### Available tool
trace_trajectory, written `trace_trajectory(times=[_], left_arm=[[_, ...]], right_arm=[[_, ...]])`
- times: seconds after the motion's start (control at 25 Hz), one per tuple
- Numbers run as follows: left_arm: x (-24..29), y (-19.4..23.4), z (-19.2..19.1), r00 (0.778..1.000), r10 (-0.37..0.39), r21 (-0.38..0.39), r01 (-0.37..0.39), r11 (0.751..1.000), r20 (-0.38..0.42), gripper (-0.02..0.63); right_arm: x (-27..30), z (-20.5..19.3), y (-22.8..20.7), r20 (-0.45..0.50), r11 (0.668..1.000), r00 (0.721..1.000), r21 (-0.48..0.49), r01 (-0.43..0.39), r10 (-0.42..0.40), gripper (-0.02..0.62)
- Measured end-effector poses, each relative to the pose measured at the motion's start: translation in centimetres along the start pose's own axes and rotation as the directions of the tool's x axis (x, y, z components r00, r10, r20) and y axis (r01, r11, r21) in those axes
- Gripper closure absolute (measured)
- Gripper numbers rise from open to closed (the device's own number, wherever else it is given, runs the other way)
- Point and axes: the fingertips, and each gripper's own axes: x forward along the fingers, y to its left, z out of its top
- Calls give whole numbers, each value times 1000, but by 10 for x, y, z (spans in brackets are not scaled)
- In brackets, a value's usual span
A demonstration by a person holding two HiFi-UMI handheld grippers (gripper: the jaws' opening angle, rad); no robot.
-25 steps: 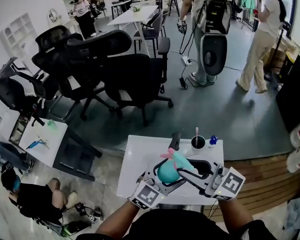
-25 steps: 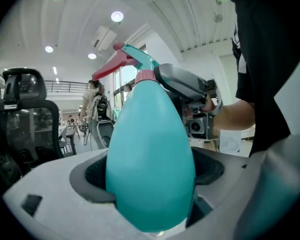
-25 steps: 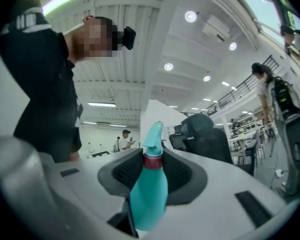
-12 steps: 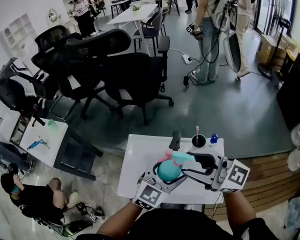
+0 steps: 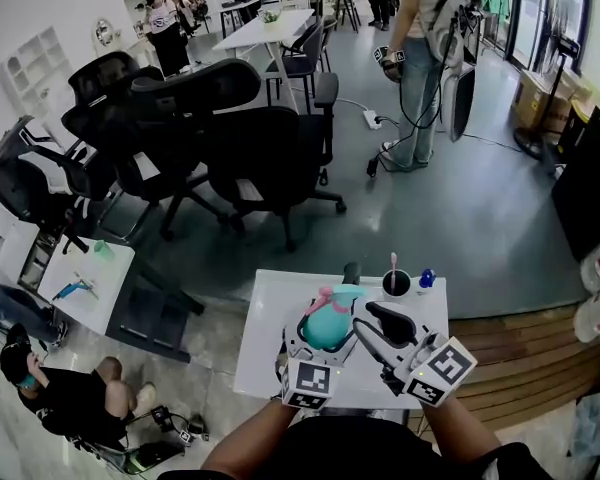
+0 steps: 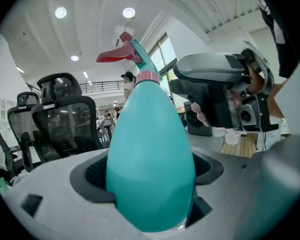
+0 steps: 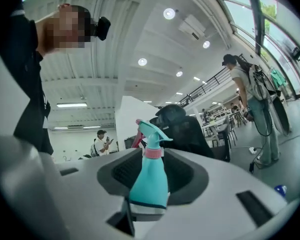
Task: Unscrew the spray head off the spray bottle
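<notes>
A teal spray bottle (image 5: 327, 326) with a pink collar and a teal spray head (image 5: 340, 295) is held over the white table (image 5: 268, 340). My left gripper (image 5: 323, 340) is shut on the bottle's round body, which fills the left gripper view (image 6: 151, 149). My right gripper (image 5: 378, 326) is to the right of the bottle, apart from the spray head. Its jaws have just been closing somewhat. In the right gripper view the whole bottle (image 7: 150, 176) shows ahead, in line with the gap of the right gripper (image 7: 152, 173), with the pads not pressing on it.
A dark cup (image 5: 396, 284) with a pink stick, a small blue object (image 5: 427, 279) and a dark object (image 5: 351, 272) stand at the table's far edge. Black office chairs (image 5: 210, 128) crowd beyond it. People stand at the back (image 5: 420, 58); one sits on the floor (image 5: 65, 398).
My right gripper, earlier around the spray head, has drawn back to the right and lower. The left gripper and bottle have shifted left, and the bottle now stands more upright.
</notes>
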Motion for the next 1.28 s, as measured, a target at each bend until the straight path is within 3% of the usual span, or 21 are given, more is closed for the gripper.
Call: trace_trajectory(times=[0.32, 0.84, 0.96, 1.12, 1.28], left_arm=[[-1, -3, -3, 999, 30, 76, -28, 997, -25, 160], [-3, -11, -14, 999, 12, 77, -8, 997, -52, 160], [-6, -18, -4, 998, -59, 47, 61, 997, -32, 160], [-12, -31, 3, 983, -183, 23, 184, 983, -31, 160], [-26, -49, 24, 944, -331, 57, 330, 942, -4, 160]], right_arm=[[18, -10, 3, -53, 997, 999, 80, 7, -3, 453], [19, -11, 4, -52, 993, 999, 120, 22, -16, 456], [17, -7, 6, -44, 994, 999, 108, -10, 15, 459], [10, 1, 13, -50, 991, 992, 65, -113, 117, 460], [-4, 14, 27, -45, 959, 958, -3, -285, 285, 460]])
